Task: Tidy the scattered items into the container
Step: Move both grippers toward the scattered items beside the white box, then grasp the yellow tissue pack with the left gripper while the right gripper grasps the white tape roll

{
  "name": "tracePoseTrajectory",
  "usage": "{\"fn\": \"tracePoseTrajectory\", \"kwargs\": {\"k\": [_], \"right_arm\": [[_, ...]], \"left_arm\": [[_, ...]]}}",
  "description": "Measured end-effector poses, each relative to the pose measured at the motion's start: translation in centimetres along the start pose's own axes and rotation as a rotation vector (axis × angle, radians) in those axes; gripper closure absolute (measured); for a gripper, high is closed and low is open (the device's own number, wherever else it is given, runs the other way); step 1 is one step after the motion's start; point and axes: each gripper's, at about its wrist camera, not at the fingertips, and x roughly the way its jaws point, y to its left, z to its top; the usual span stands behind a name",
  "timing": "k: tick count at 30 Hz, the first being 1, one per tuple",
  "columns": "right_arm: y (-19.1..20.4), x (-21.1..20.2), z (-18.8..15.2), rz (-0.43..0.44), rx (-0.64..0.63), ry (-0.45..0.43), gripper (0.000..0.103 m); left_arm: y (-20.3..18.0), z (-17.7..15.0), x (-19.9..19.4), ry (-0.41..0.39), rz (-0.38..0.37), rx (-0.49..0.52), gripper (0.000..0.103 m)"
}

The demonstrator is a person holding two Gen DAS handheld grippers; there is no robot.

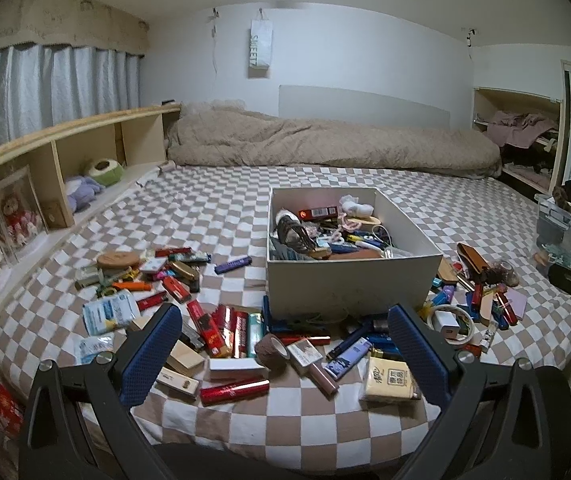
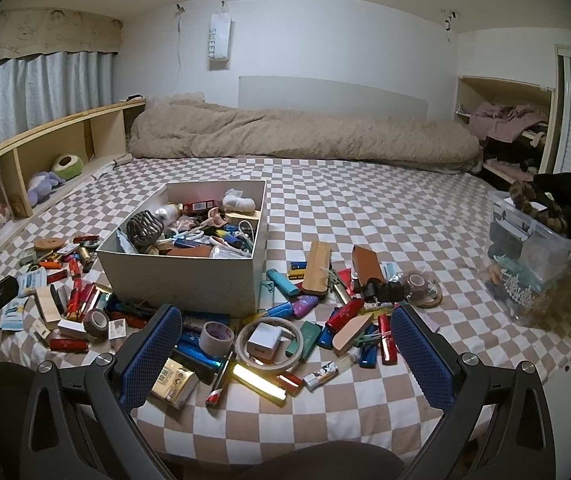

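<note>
While agape, left claw [image 1: 285,344] before box [image 1: 349,280].

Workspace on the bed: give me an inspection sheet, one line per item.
Surface: checkered bedsheet, mostly covered near the front.
Job's things: white box partly filled; lighters, tape rolls and small packs scattered around it.
Clutter: clear bin of oddments at right.
Grippers: left gripper and right gripper open, holding nothing.
Cables: white cord inside the box.
Surroundings: rolled duvet, wooden shelf with plush toys, curtains.
</note>
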Motion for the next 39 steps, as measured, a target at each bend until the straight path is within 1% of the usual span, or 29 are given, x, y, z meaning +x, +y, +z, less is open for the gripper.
{"fn": "tracePoseTrajectory", "kwargs": {"k": [3,6,13,18,22,28,34,39], "right_arm": [[-0.1,0.4,-0.2,-0.006,0.001,0.008,0.0],[-0.4,0.9,-0.5,-0.014,0.007,0.021,0.0],[-1.3,2.3,-1.0,-0.02,0.031,0.049,0.0],[-1.7,3.3,-1.5,-0.018,0.044,0.044,0.0],[-2.5,4.0,-1.8,-0.016,0.089,0.049,0.0],[-3.9,5.9,-2.3,-0.033,0.164,0.101,0.0],[-3.8,7.0,-3.0,-0.03,0.154,0.096,0.0],[-3.8,8.4,-3.7,0.019,0.161,0.178,0.0]], "left_arm": [[-0.2,-0.4,0.6,0.019,-0.029,-0.008,0.0],[-0.8,-0.9,1.1,0.031,-0.051,0.009,0.0],[-3.0,-2.3,2.8,0.087,-0.166,0.043,0.0],[-4.9,-3.7,4.4,0.118,-0.208,0.084,0.0],[-6.0,-4.9,6.0,0.16,-0.245,0.09,0.0],[-7.5,-7.0,8.7,0.222,-0.312,0.085,0.0],[-8.8,-8.7,11.4,0.278,-0.303,0.11,0.0],[-9.2,-9.5,12.9,0.308,-0.287,0.108,0.0]]}}
